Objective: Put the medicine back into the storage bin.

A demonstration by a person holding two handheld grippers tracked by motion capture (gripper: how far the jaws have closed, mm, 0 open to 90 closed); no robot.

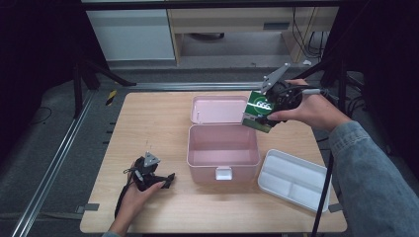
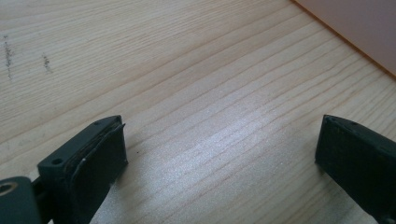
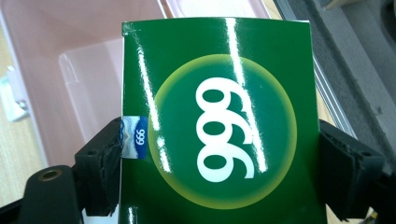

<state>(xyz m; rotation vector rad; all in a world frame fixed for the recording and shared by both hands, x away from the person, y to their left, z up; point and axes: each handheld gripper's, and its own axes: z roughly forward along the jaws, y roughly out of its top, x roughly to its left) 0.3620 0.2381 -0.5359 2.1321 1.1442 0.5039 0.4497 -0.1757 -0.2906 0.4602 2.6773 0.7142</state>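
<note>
Green box (image 1: 259, 111) held over the open pink case (image 1: 223, 148)

Right gripper (image 1: 271, 109) clamps the box at the case's far right; left gripper (image 1: 165, 180) rests on the table (image 1: 148, 123), jaws apart.

You're looking at a light wooden table (image 1: 148, 128) with a white divided tray (image 1: 292, 178) lying near its right front corner, just beside the pink case. A metal rail (image 1: 54, 158) is running along the grey floor on the left. Behind the table, a white cabinet (image 1: 131, 32) is standing next to a pale wooden desk (image 1: 237, 22), cables (image 1: 301, 34) hanging beside it.
</note>
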